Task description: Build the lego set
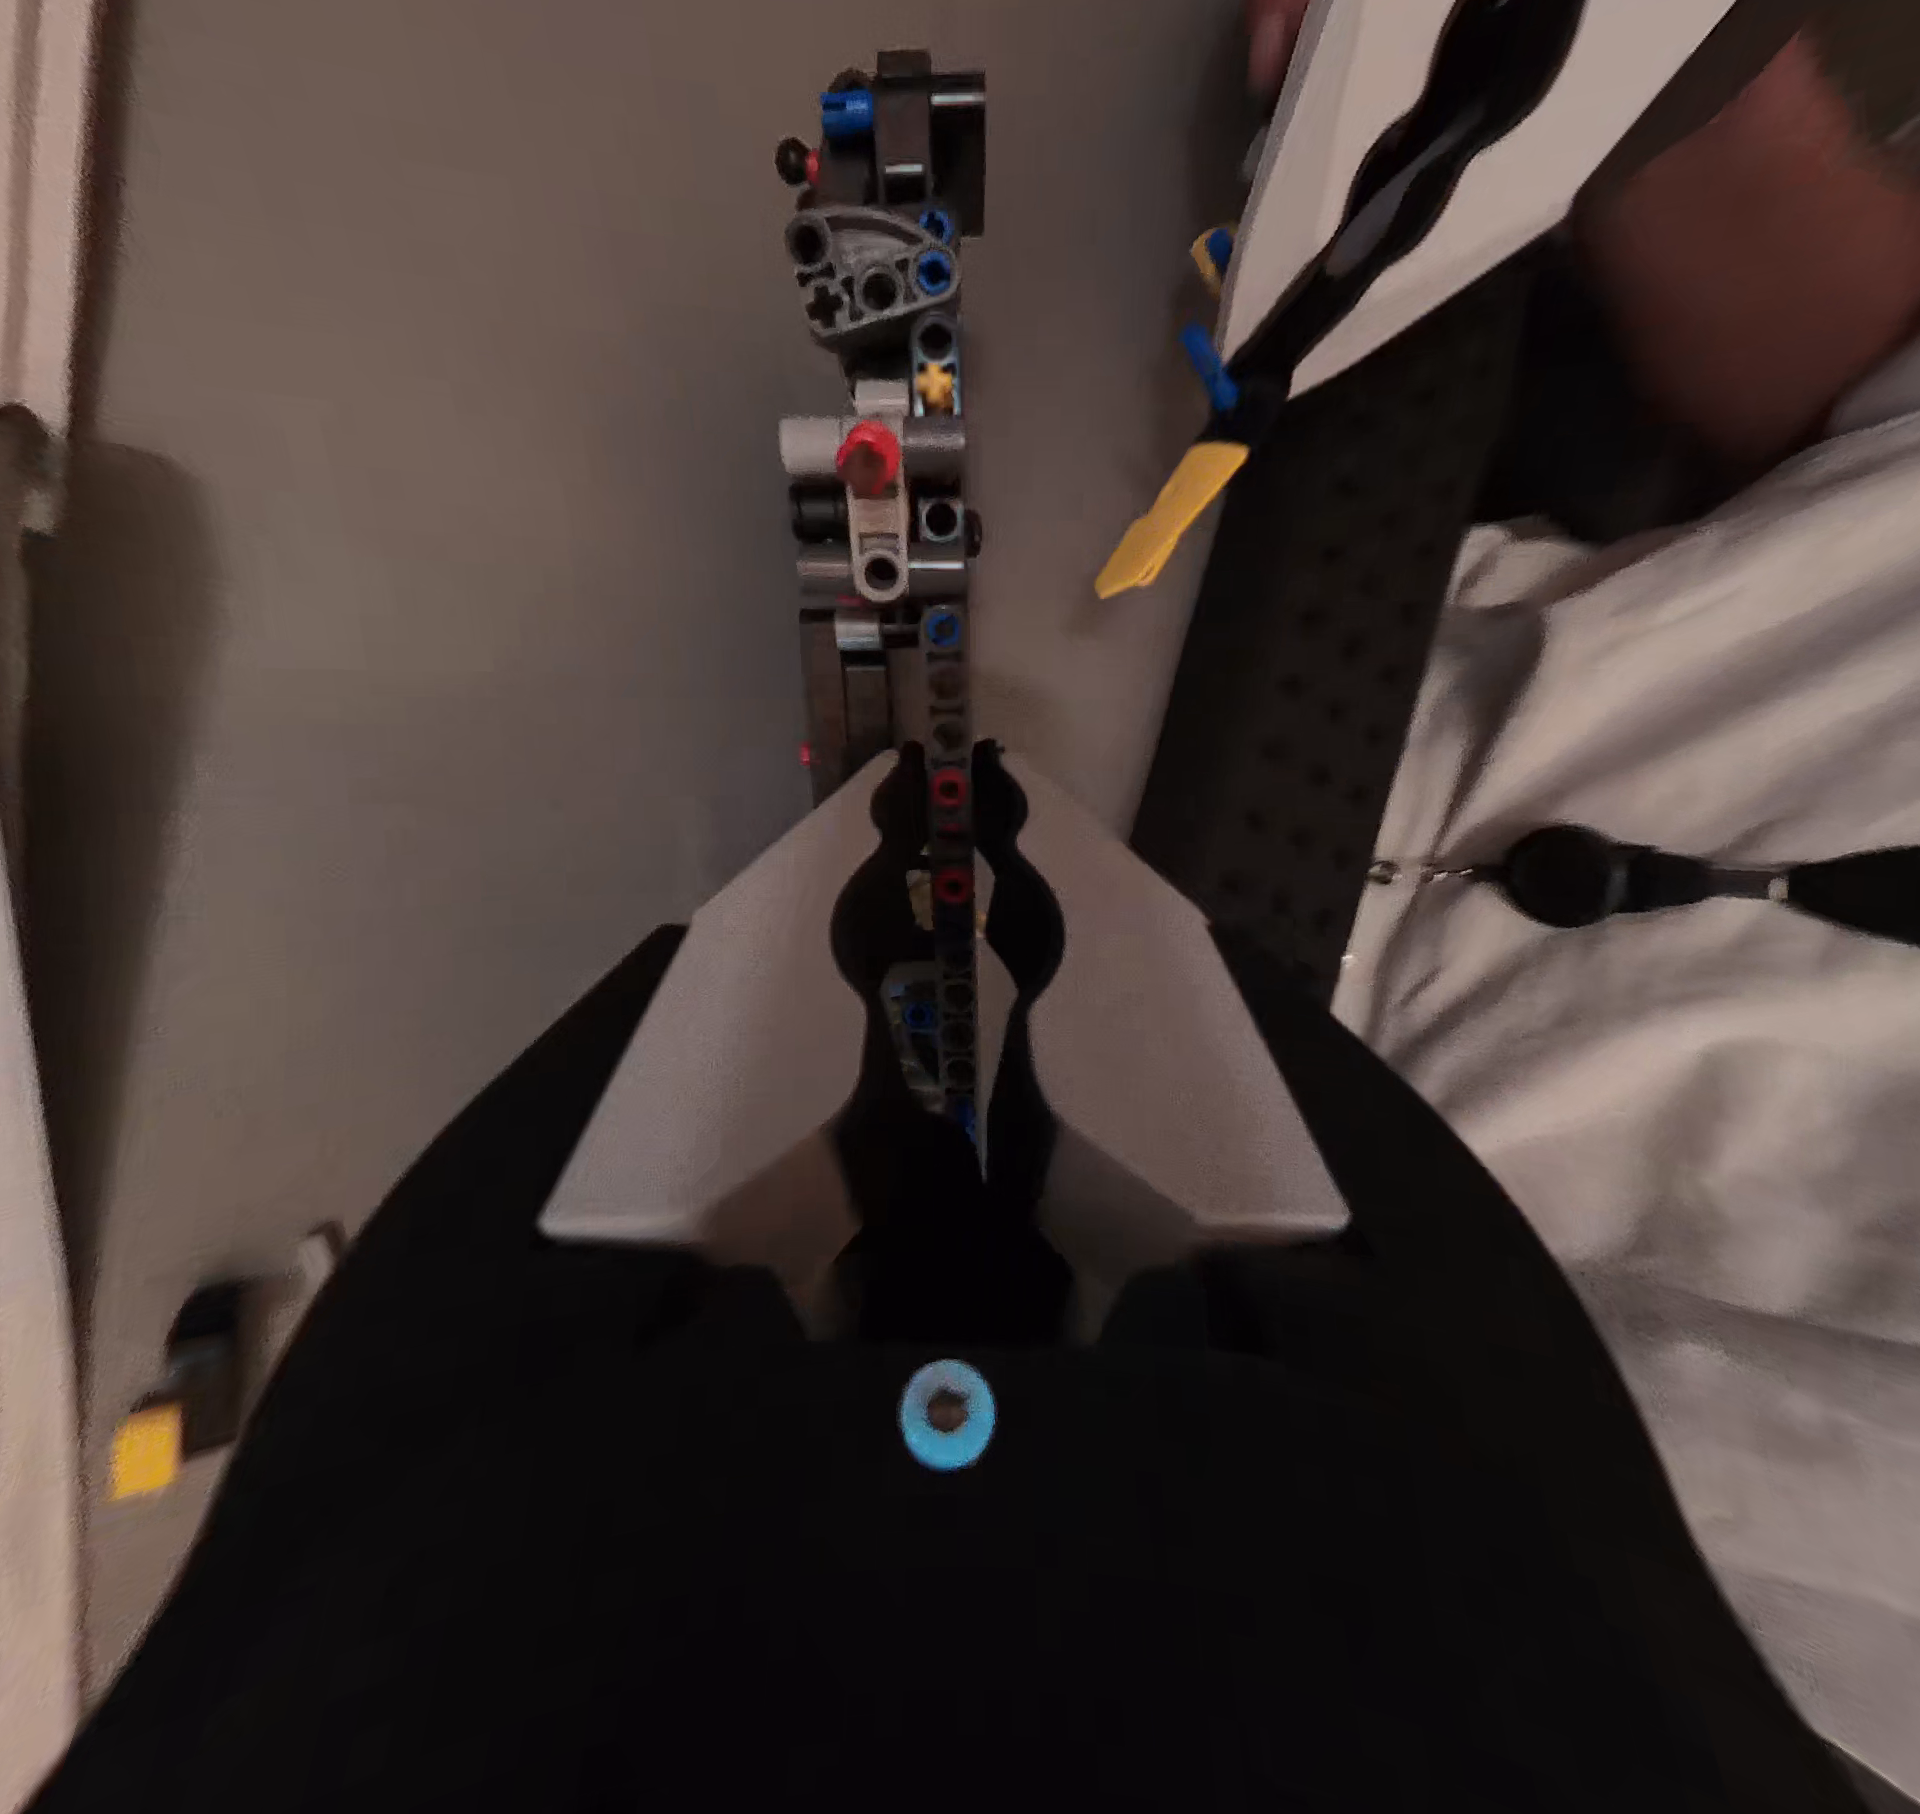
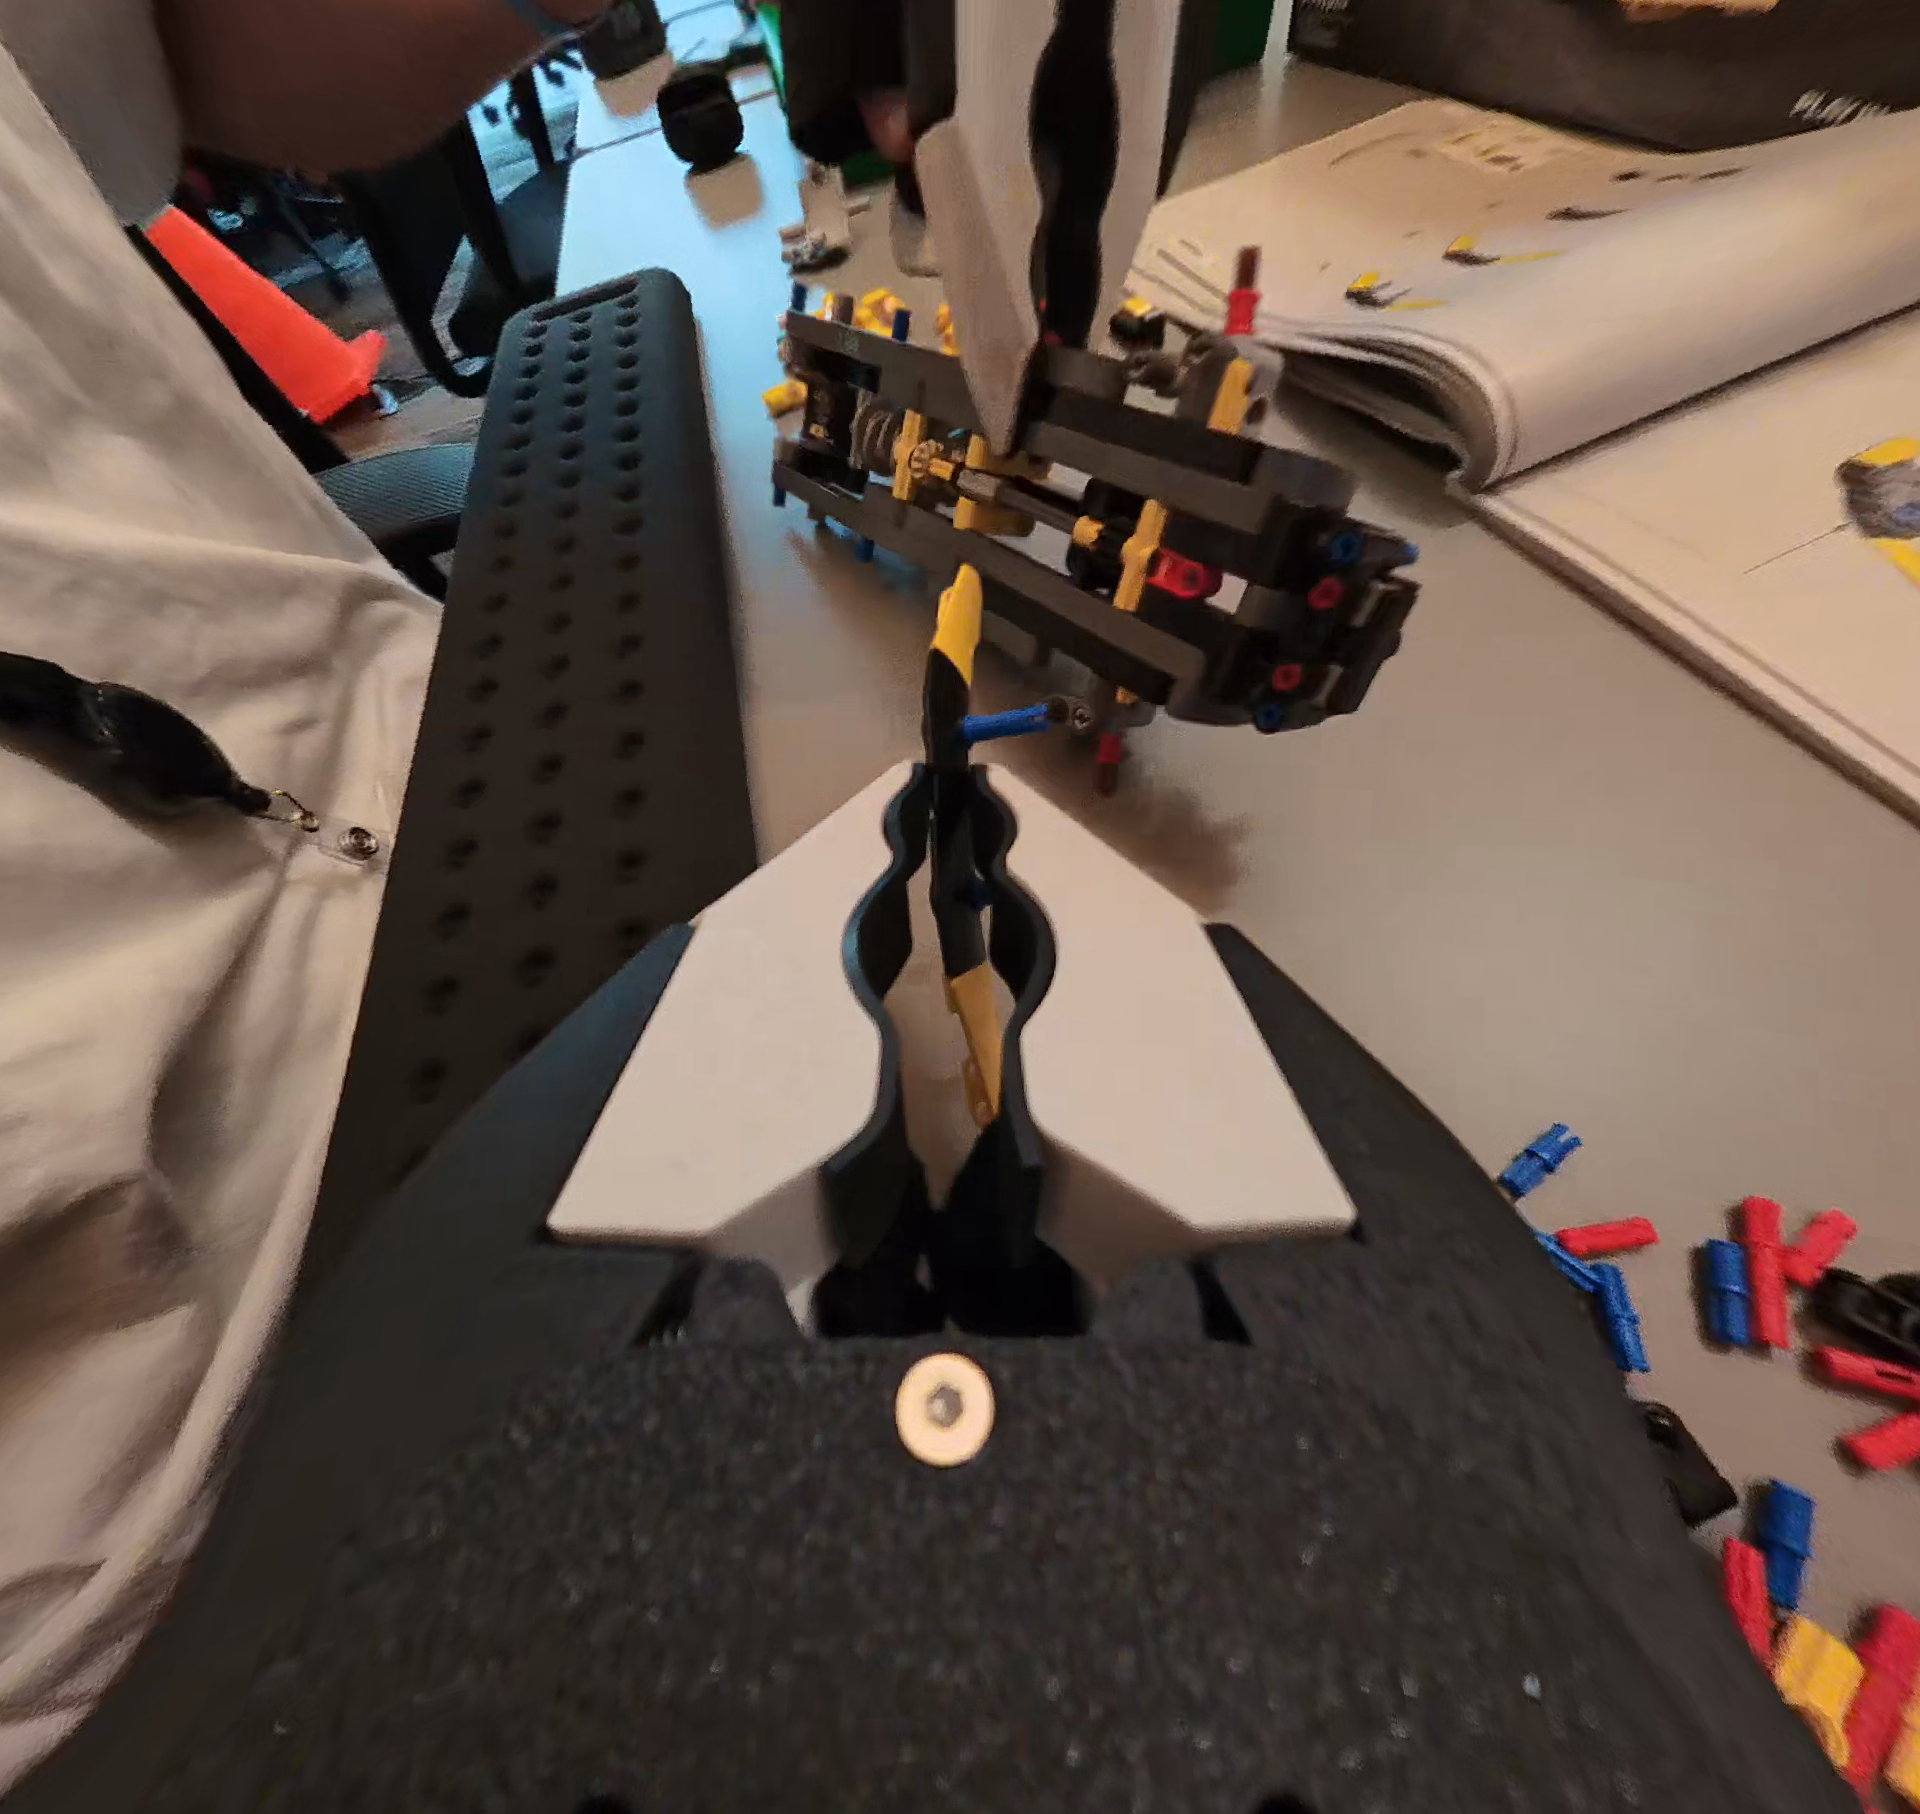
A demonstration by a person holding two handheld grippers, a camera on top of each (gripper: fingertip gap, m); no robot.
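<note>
Left gripper (image 1: 951, 756): jaws clamped on long black-beamed lego chassis (image 1: 894, 393) | right gripper (image 2: 948, 777): jaws pinched on slim yellow-and-black lego panel (image 2: 954, 642), just beside chassis.

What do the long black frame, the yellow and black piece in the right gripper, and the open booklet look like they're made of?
The frame looks like hard moulded plastic: crisp edges, round pin holes, a slight sheen. The yellow and black piece seems the same plastic, smooth and glossy in solid colours. The booklet looks like matte printed paper, shown by its stacked, curling page edges.

Glossy plastic chassis (image 2: 1091, 517), matt grey table (image 2: 1455, 933), paper booklet (image 2: 1558, 310), grainy claw (image 2: 948, 798)
</note>
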